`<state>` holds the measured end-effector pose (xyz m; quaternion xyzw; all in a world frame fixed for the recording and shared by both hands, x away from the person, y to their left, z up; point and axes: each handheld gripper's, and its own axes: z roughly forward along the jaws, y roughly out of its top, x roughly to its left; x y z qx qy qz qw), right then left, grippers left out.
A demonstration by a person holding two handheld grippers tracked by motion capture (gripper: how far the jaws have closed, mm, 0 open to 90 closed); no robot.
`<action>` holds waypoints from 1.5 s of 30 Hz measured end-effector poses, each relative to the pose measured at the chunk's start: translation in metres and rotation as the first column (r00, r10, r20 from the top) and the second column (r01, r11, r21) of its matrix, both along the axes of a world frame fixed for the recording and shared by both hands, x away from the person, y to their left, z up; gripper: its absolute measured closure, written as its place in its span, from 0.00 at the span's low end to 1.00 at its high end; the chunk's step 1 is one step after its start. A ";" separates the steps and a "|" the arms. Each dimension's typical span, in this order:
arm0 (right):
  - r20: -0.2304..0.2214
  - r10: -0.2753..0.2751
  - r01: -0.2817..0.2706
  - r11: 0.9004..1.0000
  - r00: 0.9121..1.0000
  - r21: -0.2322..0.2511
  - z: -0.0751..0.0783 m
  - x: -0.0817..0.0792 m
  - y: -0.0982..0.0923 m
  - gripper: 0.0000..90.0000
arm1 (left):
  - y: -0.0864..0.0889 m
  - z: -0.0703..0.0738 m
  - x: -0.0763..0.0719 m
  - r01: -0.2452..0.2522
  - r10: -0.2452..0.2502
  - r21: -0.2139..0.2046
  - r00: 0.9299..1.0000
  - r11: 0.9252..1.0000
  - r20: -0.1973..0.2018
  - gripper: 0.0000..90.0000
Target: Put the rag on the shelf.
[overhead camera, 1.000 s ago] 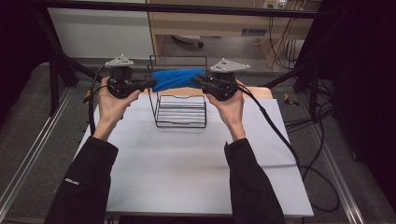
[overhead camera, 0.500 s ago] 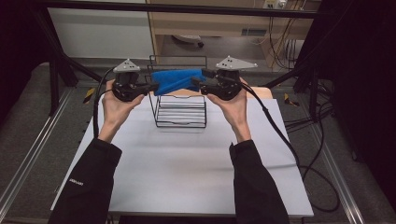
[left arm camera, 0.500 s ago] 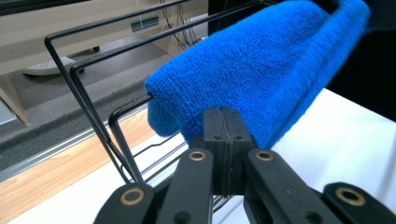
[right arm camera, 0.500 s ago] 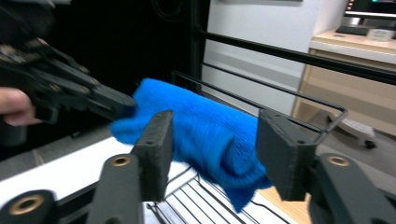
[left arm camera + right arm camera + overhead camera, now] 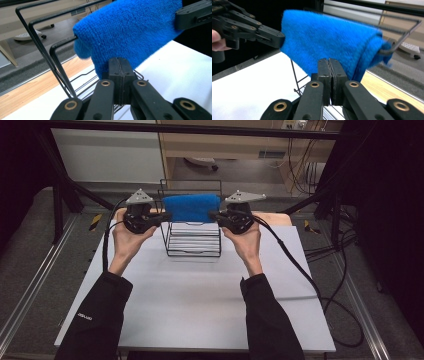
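Since the earlier frames, your two hands sit slightly farther apart and the blue cloth (image 5: 192,208) hangs flatter over the wire rack (image 5: 194,240); your right gripper's jaws have just been closing, with the cloth's edge between them.

High view: your left gripper (image 5: 161,217) meets the cloth's left edge and your right gripper (image 5: 212,215) meets its right edge. The cloth is draped over an upper bar of the rack, which stands at the far middle of the white table (image 5: 200,310).

Left gripper view: your left gripper (image 5: 119,67) has its jaws pressed together on the lower edge of the cloth (image 5: 130,32). The rack's bars (image 5: 40,40) rise on the left.

Right gripper view: your right gripper (image 5: 329,67) has its jaws clamped flat on the cloth's (image 5: 329,40) lower edge. The cloth folds over a rack bar (image 5: 404,32) at the right.
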<state>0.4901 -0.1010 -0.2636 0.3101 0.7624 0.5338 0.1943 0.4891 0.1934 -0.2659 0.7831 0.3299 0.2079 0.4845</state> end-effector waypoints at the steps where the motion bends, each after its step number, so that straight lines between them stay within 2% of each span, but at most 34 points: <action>1: 0.000 0.001 -0.001 1.000 1.000 0.001 -0.002 0.000 0.000 0.98 | 0.000 -0.001 0.000 0.001 -0.001 -0.006 1.000 1.000 0.001 1.00; 4: 0.008 0.005 -0.005 1.000 1.000 0.009 -0.003 -0.002 -0.002 0.94 | 0.002 -0.002 -0.003 0.008 -0.008 0.006 1.000 1.000 0.004 1.00; 7: 0.018 0.009 -0.009 1.000 1.000 0.015 -0.001 -0.006 -0.005 0.84 | 0.005 -0.002 -0.009 0.020 -0.020 0.005 1.000 1.000 0.013 0.99; 10: 0.019 0.007 -0.008 1.000 1.000 0.031 0.001 -0.013 -0.010 0.75 | 0.009 -0.004 -0.016 0.024 -0.024 0.004 1.000 1.000 0.015 0.94; 11: 0.018 0.006 -0.007 0.999 1.000 0.039 0.001 -0.015 -0.013 0.69 | 0.011 -0.005 -0.018 0.025 -0.025 -0.002 1.000 1.000 0.011 0.92; 15: 0.006 0.005 -0.005 0.999 1.000 0.043 0.001 -0.023 -0.023 0.53 | 0.017 -0.012 -0.025 0.029 -0.028 0.022 0.999 0.999 -0.017 0.80; 19: -0.011 -0.010 0.010 0.999 1.000 0.033 -0.005 -0.031 -0.034 0.41 | 0.022 -0.022 -0.033 0.025 -0.023 0.039 0.999 0.999 -0.042 0.68; 24: -0.045 -0.033 0.035 0.999 0.998 0.036 -0.015 -0.038 -0.049 0.26 | 0.026 -0.033 -0.042 0.022 -0.019 0.044 0.998 0.999 -0.054 0.55; 29: -0.072 -0.038 0.041 0.999 0.997 0.035 -0.023 -0.045 -0.063 0.17 | 0.032 -0.044 -0.051 0.026 -0.022 0.058 0.998 0.998 -0.066 0.43; 33: -0.087 -0.047 0.050 0.998 0.995 0.026 -0.030 -0.051 -0.073 0.11 | 0.038 -0.054 -0.058 0.027 -0.023 0.046 0.996 0.999 -0.083 0.34; 37: -0.089 -0.052 0.056 0.998 0.995 0.042 -0.039 -0.060 -0.083 0.07 | 0.045 -0.065 -0.066 0.013 -0.009 0.053 0.997 0.999 -0.076 0.25; 41: -0.106 -0.056 0.059 0.998 0.993 0.025 -0.050 -0.066 -0.093 0.04 | 0.052 -0.079 -0.075 -0.006 0.008 0.033 0.998 0.999 -0.064 0.17; 45: -0.127 -0.069 0.072 0.997 0.989 0.013 -0.062 -0.073 -0.103 0.02 | 0.058 -0.092 -0.081 -0.018 0.021 0.032 0.996 0.999 -0.086 0.11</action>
